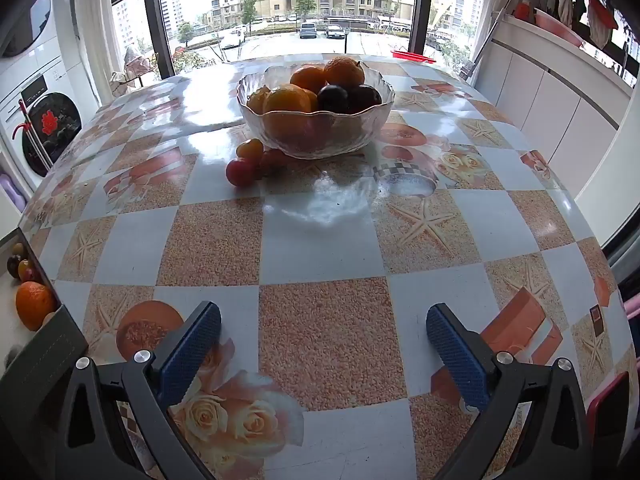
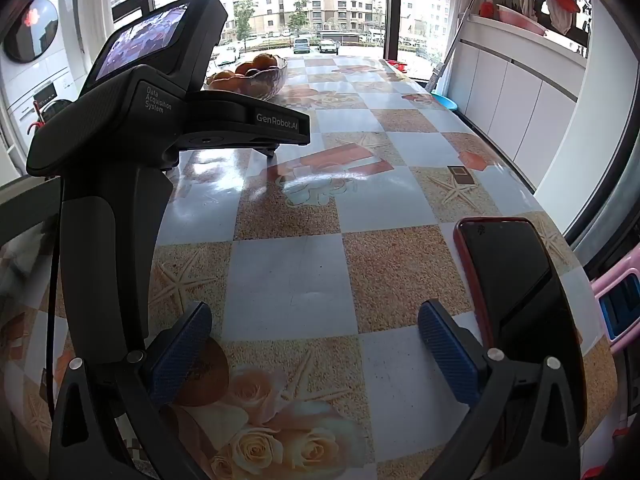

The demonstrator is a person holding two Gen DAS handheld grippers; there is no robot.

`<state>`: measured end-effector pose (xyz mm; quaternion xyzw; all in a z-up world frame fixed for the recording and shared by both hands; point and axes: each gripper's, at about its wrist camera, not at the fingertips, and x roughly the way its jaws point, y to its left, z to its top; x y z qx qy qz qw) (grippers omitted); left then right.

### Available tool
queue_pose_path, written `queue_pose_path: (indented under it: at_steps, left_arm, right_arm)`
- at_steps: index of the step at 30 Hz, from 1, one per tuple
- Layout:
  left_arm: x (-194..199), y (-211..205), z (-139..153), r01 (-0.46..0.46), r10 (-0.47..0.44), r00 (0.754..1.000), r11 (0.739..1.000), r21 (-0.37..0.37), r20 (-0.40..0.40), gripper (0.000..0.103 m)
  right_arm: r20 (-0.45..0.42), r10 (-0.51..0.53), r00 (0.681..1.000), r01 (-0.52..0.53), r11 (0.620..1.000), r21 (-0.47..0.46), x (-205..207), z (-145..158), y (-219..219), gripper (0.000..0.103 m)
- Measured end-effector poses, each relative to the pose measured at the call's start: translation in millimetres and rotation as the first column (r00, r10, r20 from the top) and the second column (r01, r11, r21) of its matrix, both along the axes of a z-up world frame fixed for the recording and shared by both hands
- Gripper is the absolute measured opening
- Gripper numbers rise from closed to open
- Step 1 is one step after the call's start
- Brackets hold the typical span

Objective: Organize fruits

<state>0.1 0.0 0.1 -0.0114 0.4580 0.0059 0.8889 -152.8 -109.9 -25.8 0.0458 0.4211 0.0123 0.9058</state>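
Both claws stand wide and empty: left claw (image 1: 323, 330), right claw (image 2: 315, 326). The glossy checkered counter (image 1: 320, 248) carries a glass bowl (image 1: 316, 132) of fruits at its far end, near the window (image 1: 288, 4). Small red fruits (image 1: 250, 160) lie just beside the bowl. A phone (image 2: 508, 276) lies near the right claw.

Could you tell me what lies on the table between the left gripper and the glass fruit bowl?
Mostly bare tablecloth. In the left wrist view, only small red and yellow fruits sit just before the glass bowl; the left gripper hangs open.
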Motion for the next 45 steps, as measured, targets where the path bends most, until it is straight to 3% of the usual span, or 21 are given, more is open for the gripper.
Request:
queue_pose_path:
  at_steps: [16,26,37,45]
  left_arm:
    - [0.0,0.1,0.0,0.000,0.000,1.000,1.000,0.000,0.000,0.103]
    - [0.0,0.0,0.0,0.000,0.000,1.000,1.000,0.000,0.000,0.103]
    - [0.1,-0.4,0.0,0.003,-0.003,1.000,1.000,0.000,0.000,0.103]
    - [0.1,-0.4,-0.1,0.003,-0.003,1.000,1.000,-0.001,-0.002,0.103]
  right_arm:
    - [-0.034,0.006,0.999,-0.006,1.000,-0.008,-0.3,0.1,-0.2,0.103]
    - [-0.080,-0.105,0.991,0.110,0.992,0.063,25.2,3.8,-15.9,0.103]
    - [-0.072,-0.148,0.986,0.147,0.989,-0.018,27.9,-1.2,-9.4,0.103]
    - [-0.072,-0.151,0.986,0.150,0.988,-0.022,28.5,-1.3,-9.1,0.103]
